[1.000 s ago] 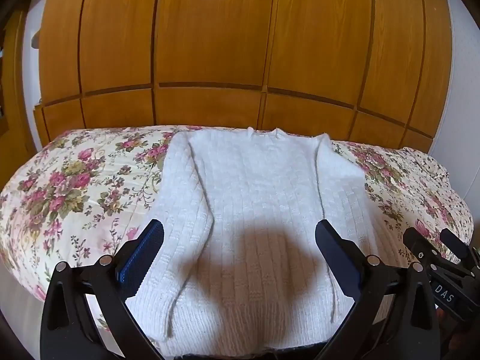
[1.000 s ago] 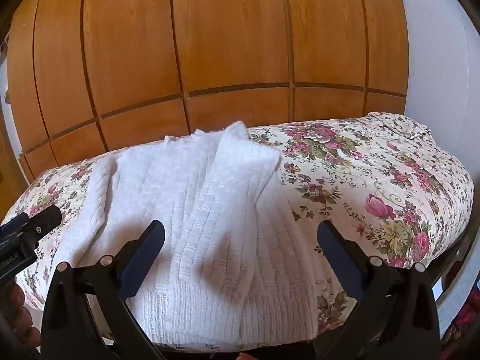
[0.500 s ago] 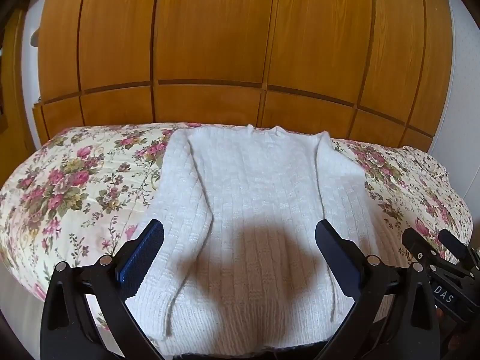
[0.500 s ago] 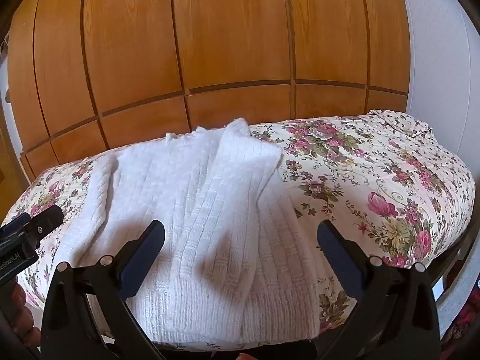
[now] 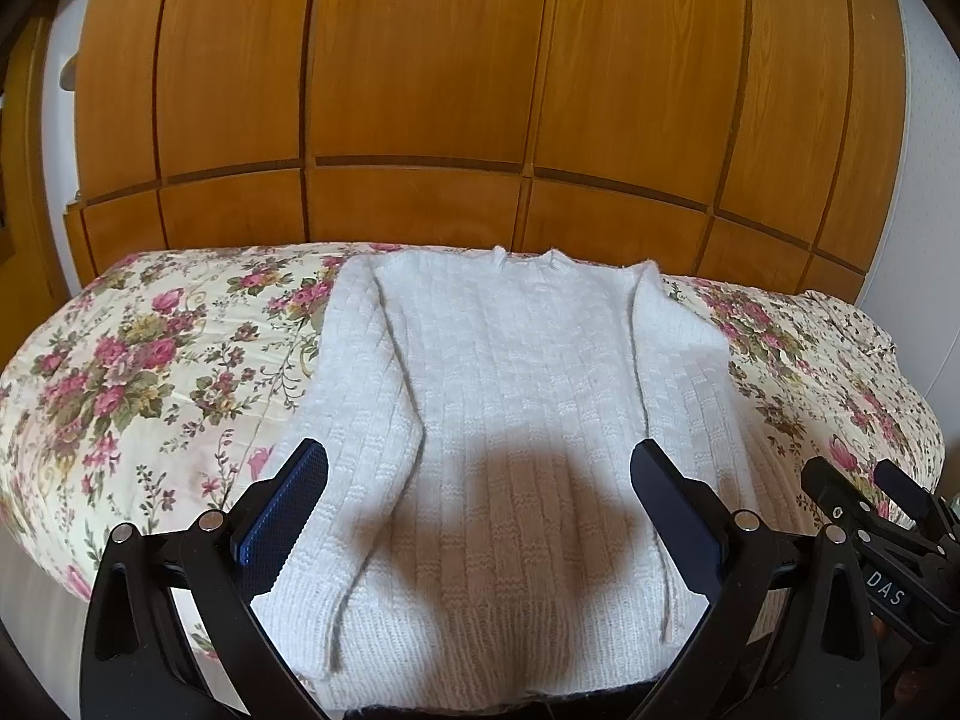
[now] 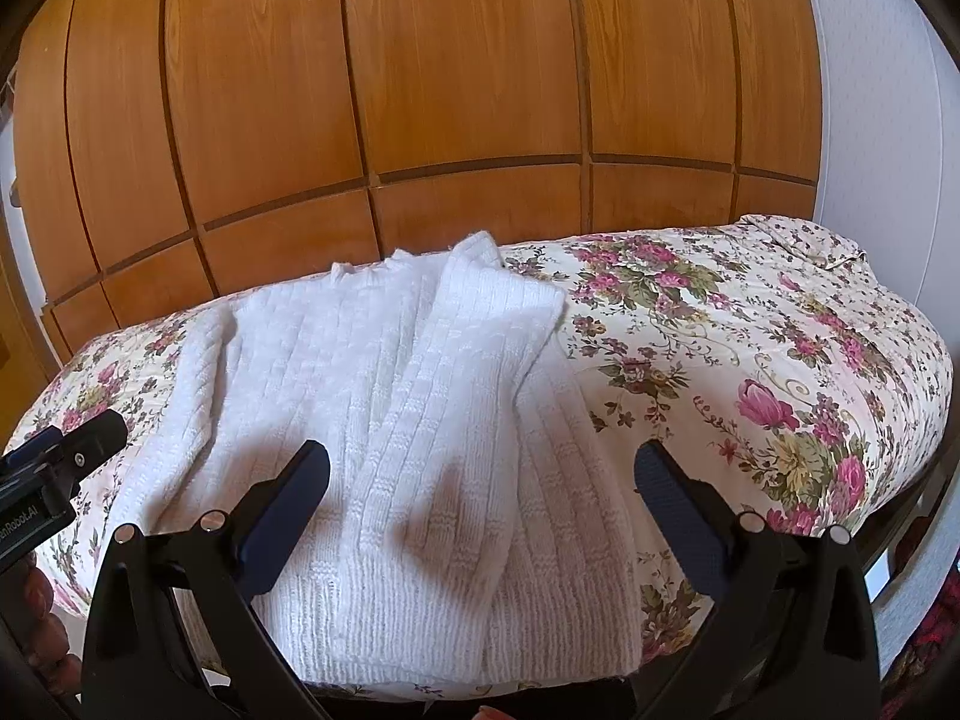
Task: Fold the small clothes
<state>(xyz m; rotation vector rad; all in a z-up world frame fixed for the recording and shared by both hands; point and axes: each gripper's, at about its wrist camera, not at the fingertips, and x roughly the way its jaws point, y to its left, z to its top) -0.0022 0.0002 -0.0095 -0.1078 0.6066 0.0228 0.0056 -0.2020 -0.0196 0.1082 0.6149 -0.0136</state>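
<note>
Black tongs first: left gripper (image 5: 479, 501) has jaws wide apart, nothing between them, blue pad showing on the left finger; it hangs over the near hem, w/ its shadow on the knit, not touching as far as I can tell. Right gripper (image 6: 482, 498) is likewise spread wide & empty, over the near right part of the sweater, w/ one finger above the knit and the other out over the bedspread. Each tool's tip shows at the edge of the other's view, so they sit side by side at the near edge of the bed. Sweater (image 5: 516, 408) is white rib knit, laid flat & face-up on the floral bedspread (image 5: 138, 372), neck at the far side by the wooden wardrobe (image 5: 420, 90), hem toward the cameras. Left sleeve (image 5: 354, 396) lies straight down along the body, cuff near the hem. Right sleeve (image 6: 462, 414) looks laid partly over the body in the right view, though in the left view it reads more as alongside; can't say which for sure. Progress, as a judgement: early. Garment is spread & squared, sleeves roughly tidied, but no real fold is in yet: body is at full length & full width. Left to do: bring both sleeves in across the body, fold sides if wanted, then take hem up to neck. Nothing is gripped, so a pick on a cuff or hem corner comes first.
</note>
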